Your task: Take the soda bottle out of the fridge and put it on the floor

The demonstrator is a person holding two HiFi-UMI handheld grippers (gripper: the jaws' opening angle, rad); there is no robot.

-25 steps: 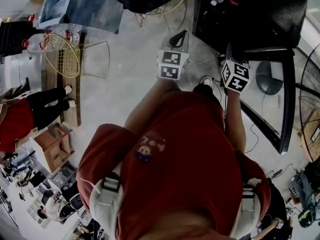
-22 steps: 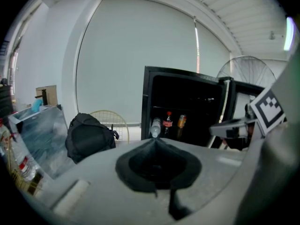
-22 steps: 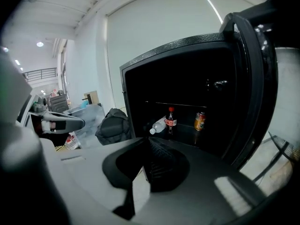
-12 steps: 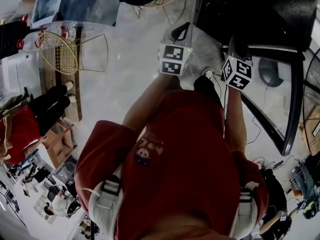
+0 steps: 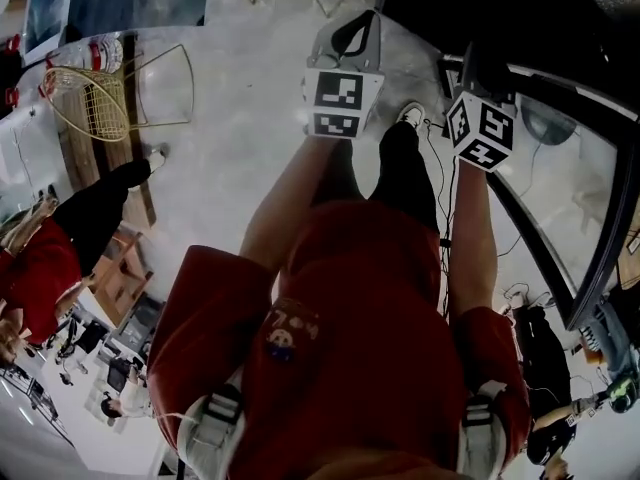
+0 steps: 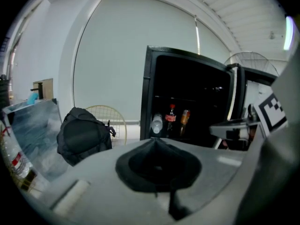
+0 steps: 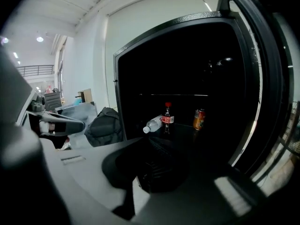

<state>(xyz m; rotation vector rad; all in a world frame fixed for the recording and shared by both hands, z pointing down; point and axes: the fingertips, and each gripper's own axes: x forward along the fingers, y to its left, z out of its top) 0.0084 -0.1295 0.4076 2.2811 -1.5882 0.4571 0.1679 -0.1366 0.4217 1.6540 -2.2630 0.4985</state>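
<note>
Right claw [image 7: 150, 140] shut, soda bottle [image 7: 167, 118], gripper views only

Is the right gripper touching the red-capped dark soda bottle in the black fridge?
Apart. The right gripper view shows the right gripper, jaws shut, short of the red-capped dark soda bottle in the black fridge.

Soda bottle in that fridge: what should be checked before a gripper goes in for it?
1. Fridge door open: ok.
2. Soda bottle upright on the shelf, in sight: ok.
3. Space beside it: not ok; a clear bottle lies close beside it, and a can stands apart on the other side.
4. Right gripper open to grab: not ok, jaws shut.
5. Left gripper empty: ok, jaws shut on nothing.
</note>
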